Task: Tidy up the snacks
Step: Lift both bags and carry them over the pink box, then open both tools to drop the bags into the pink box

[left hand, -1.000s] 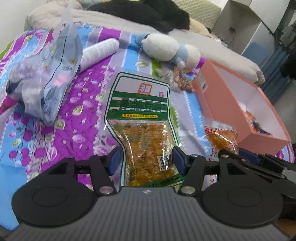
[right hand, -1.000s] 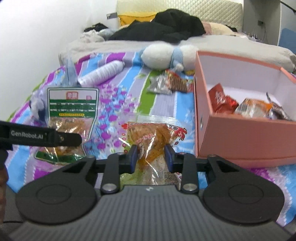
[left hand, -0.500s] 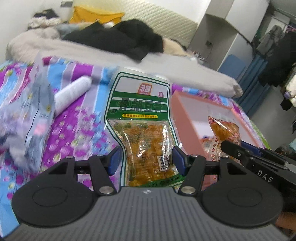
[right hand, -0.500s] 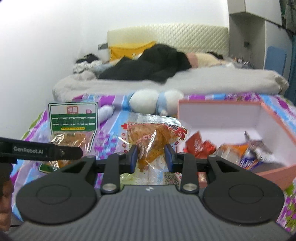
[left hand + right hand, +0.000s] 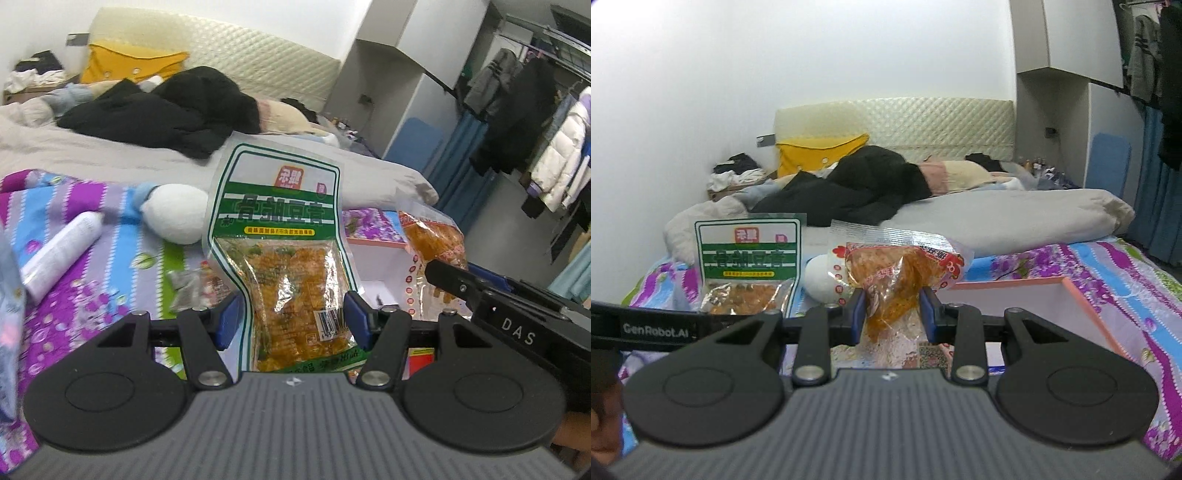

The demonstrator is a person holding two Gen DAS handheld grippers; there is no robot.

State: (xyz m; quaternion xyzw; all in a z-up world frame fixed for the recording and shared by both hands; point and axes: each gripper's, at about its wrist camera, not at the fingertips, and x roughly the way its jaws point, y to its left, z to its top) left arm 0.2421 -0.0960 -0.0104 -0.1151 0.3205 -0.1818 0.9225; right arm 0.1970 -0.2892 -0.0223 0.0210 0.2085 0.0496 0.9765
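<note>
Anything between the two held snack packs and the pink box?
Nothing visible does. The left gripper holds the green-bordered clear snack pouch up, the right gripper the crinkly orange snack packet. The open pink cardboard box sits just beyond, its top uncovered.

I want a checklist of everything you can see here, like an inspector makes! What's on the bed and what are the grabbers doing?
Surface: bed with a colourful floral quilt; grey duvet behind it.
Job's things: green snack packet and orange snack packet, both held up in the air; pink box on the quilt, its inside mostly hidden.
Clutter: white bottle, white plush toy, small wrappers, black clothes, yellow pillow.
Grippers: left gripper shut on the green snack packet; right gripper shut on the orange snack packet.
Cables: nothing seen.
Surroundings: padded headboard, white wall, hanging coats.
</note>
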